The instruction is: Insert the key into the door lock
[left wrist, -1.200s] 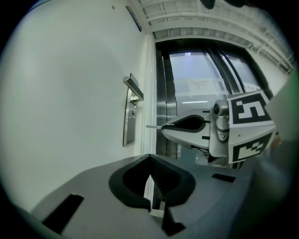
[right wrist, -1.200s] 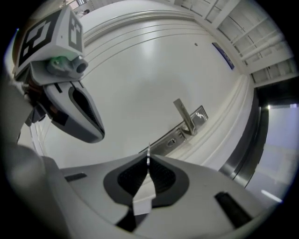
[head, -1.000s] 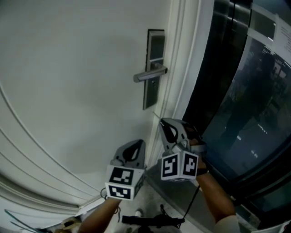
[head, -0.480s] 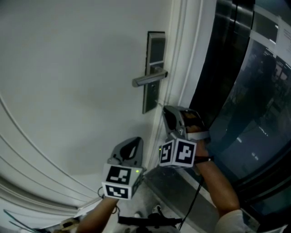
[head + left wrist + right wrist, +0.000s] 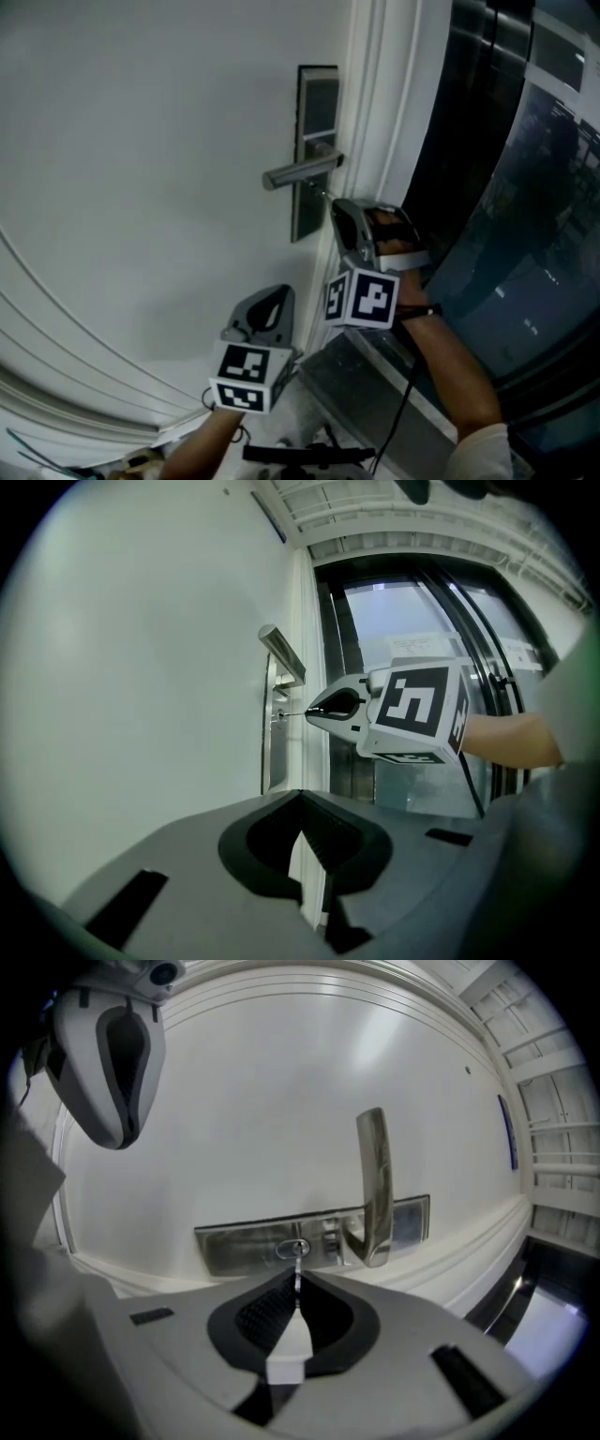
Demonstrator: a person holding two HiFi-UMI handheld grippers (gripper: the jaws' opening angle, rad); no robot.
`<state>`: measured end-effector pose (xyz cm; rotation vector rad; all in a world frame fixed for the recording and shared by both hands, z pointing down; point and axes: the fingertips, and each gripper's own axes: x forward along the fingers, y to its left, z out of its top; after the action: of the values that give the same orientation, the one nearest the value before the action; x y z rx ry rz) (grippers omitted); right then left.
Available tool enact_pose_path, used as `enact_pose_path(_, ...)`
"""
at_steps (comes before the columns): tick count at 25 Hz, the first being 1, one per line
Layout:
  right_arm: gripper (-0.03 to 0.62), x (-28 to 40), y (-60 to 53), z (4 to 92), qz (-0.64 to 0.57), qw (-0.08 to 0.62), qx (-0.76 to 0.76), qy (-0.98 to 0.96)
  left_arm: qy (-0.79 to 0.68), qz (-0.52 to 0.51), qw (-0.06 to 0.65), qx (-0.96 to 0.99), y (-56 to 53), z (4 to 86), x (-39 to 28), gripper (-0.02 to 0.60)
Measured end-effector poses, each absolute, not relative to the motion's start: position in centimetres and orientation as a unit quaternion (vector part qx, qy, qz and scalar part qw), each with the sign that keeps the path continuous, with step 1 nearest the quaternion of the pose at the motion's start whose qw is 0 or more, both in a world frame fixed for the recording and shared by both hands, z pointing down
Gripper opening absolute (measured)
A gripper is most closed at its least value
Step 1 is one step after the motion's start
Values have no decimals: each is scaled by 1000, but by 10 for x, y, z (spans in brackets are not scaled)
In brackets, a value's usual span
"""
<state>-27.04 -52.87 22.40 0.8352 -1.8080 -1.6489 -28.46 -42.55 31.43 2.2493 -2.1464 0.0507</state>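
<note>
Key (image 5: 292,1342) tip at keyhole (image 5: 292,1249), right claw (image 5: 298,1288) clamping.

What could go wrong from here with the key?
1. The key has its tip at the keyhole. If it's tilted, it may jam or skid across the plate.
2. The right claw grips the key by its head, so a push could pivot it.
3. The handle is beside the keyhole, so the claw might bump it.

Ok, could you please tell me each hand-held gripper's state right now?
Left hand-held gripper: closed, empty.
Right hand-held gripper: closed on the thin silver metal key.
</note>
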Motion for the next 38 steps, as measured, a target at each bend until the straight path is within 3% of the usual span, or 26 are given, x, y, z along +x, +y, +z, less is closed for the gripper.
enact_pose_path(38,15,-300,-552,221,-661,281,295,-630,-696,17,23,717,-438,321,-284,6)
